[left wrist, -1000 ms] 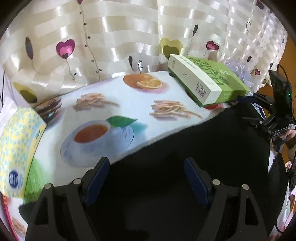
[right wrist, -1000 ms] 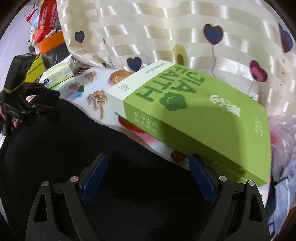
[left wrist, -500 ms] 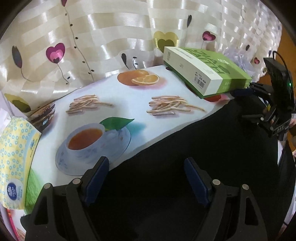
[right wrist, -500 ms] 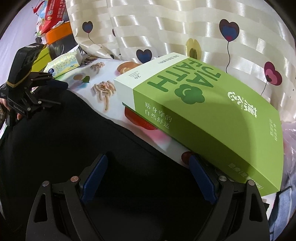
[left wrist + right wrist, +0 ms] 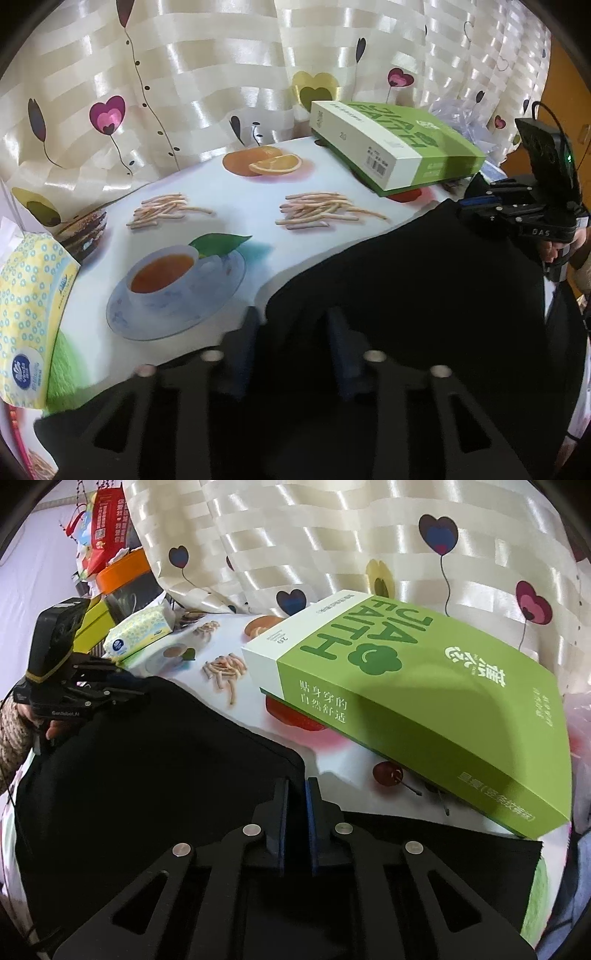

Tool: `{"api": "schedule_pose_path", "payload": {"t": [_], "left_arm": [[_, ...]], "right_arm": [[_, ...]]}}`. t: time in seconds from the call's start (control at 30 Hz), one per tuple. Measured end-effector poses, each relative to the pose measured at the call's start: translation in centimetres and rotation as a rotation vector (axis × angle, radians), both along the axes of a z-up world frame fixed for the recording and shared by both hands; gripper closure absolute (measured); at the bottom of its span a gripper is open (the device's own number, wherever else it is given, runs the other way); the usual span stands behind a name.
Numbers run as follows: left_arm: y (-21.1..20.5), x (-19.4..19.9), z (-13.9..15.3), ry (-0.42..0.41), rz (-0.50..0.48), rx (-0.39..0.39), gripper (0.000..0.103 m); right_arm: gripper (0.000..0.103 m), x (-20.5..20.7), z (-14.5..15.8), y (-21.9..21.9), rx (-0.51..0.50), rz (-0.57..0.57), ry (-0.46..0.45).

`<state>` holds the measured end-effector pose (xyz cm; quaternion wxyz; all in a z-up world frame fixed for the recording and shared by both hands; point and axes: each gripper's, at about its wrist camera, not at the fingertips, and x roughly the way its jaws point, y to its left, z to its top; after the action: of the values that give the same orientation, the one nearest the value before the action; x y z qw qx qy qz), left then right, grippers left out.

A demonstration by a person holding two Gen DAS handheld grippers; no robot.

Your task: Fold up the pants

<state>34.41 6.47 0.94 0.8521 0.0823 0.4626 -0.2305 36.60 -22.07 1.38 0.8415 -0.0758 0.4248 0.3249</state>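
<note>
Tongs, two (both pinching): left tongs (image 5: pixel 291 325), right tongs (image 5: pixel 296 794), one pants (image 5: pixel 147 760).

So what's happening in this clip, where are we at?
A person is folding black pants on a table with a printed cloth, using two handheld tongs. The right tongs are pinched shut on the pants' far edge near the green box. The left tongs are partly closed around another corner, blurred. No fold is made yet.
</note>
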Motion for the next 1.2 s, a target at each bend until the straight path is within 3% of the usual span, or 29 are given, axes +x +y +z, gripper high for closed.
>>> {"api": "schedule_pose_path", "payload": {"t": [0.03, 0.13, 0.4, 0.7, 0.97, 1.2], "left_arm": [[-0.1, -0.2, 0.0, 0.0, -0.006, -0.002, 0.083], [-0.6, -1.0, 0.3, -0.032, -0.016, 0.025, 0.084], [-0.1, -4.0, 3.5, -0.133, 0.008, -0.009, 0.085], [0.6, -10.0, 6.3, -0.207, 0.034, -0.006, 0.085], [1.0, -15.6, 7.5, -0.234, 0.078, -0.054, 0.085], [1.4, -21.4, 8.3, -0.266, 0.103, -0.089, 0.085]], "right_arm": [[0.097, -0.3, 0.2, 0.1, -0.007, -0.003, -0.013], [0.097, -1.3, 1.1, 0.5, -0.034, -0.003, -0.058], [0.097, -6.1, 4.0, 0.0, -0.024, -0.032, -0.156], [0.097, -13.1, 7.0, 0.2, 0.019, -0.045, -0.223], [0.097, -19.6, 8.7, 0.3, 0.018, -0.057, -0.269], [0.097, -25.7, 8.5, 0.4, 0.021, -0.071, -0.302]]}}
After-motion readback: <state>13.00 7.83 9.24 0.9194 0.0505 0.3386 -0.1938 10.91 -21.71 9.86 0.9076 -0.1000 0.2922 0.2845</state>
